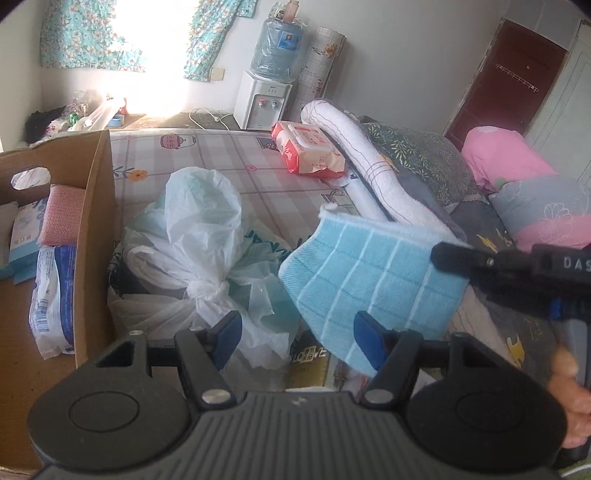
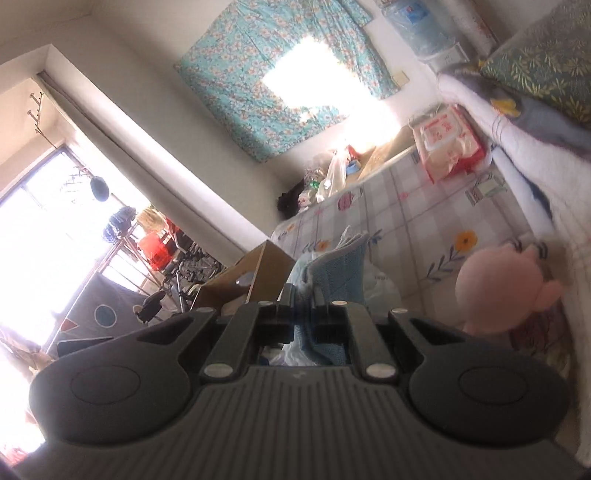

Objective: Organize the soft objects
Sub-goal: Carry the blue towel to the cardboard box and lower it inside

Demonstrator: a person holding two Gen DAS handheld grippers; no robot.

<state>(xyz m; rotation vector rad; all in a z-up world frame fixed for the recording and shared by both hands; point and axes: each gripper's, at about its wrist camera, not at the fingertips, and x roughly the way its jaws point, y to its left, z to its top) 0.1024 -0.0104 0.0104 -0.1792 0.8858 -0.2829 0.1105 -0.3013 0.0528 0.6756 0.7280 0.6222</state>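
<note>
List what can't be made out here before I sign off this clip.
- Cardboard box contents: left wrist view, its wall and the left edge cut off the packs inside.
- Blue cloth lower edge: hidden behind the open left claw.
- Right claw grip: right wrist view, shut on the cloth, but the pads are hidden by fabric.
- Pink plush toy: blurred, face unreadable.
- Wet wipes pack: label too small.

Daylight floods in through a curtained window (image 1: 122, 33), blown out to pure white glare in both views. The balcony window (image 2: 48, 221) is overexposed too. Fisheye distortion bends the edges. The pink plush toy (image 2: 491, 284) looks soft and blurred.
</note>
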